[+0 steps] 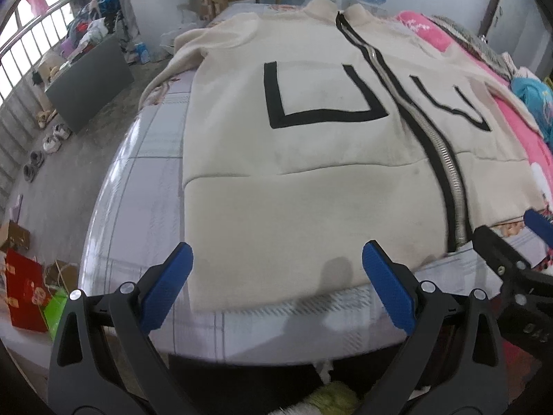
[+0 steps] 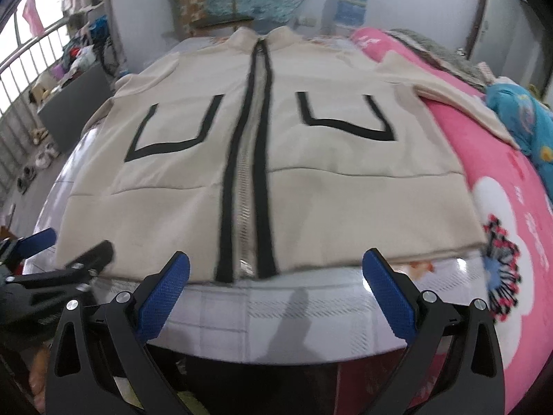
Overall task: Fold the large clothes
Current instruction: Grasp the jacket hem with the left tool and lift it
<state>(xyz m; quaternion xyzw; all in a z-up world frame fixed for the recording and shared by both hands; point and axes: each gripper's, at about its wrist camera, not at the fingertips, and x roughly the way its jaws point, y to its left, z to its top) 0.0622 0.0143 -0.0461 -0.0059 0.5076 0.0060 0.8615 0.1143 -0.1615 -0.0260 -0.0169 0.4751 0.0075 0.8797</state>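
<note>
A large cream zip-up jacket (image 1: pixel 311 159) with black trim and two black U-shaped pocket outlines lies flat, front up, on the bed; it also shows in the right wrist view (image 2: pixel 311 186). Its zipper (image 2: pixel 247 180) is closed. My left gripper (image 1: pixel 276 269) is open and empty, hovering over the hem's left half. My right gripper (image 2: pixel 276 273) is open and empty, just in front of the hem at the zipper's bottom end. The right gripper also shows in the left wrist view (image 1: pixel 511 242), and the left gripper in the right wrist view (image 2: pixel 65 252).
The bed carries a pale checked sheet (image 1: pixel 145 173) and a pink flowered blanket (image 2: pixel 501 207) on the right, with blue bedding (image 2: pixel 518 117) behind. Shoes (image 1: pixel 52 138) and a dark board (image 1: pixel 90 86) lie on the floor left. A chair (image 2: pixel 211 3) stands beyond the bed.
</note>
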